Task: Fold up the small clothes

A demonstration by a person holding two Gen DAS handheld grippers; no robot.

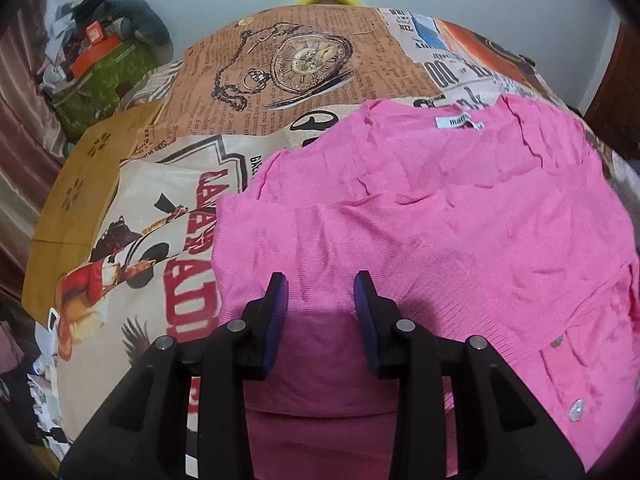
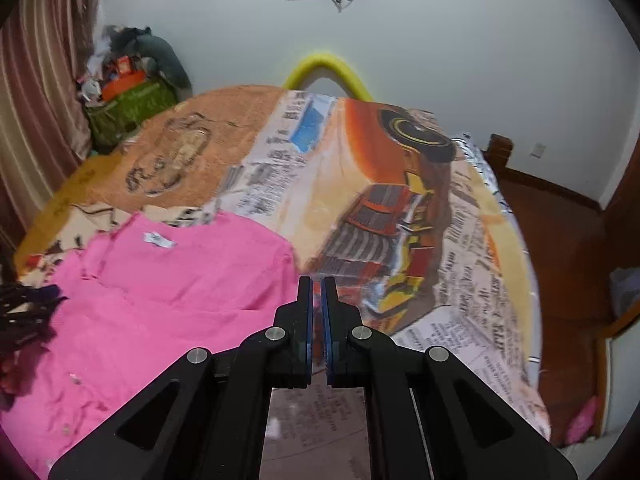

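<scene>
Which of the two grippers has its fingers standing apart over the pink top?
The left gripper: its fingers stand apart above the pink top. The right gripper is shut, with nothing between its fingers, over the printed bedcover.

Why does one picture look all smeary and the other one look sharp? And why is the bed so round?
Right wrist view: the printed bedcover and pink top are smeared, probably motion blur, while the shut right tongs stay sharp. Left wrist view: crisp; the pocket-watch print is readable, and the left tongs cast a dark shadow on the top. Both views: the fisheye lens bulges the bed and darkens the corners.
</scene>
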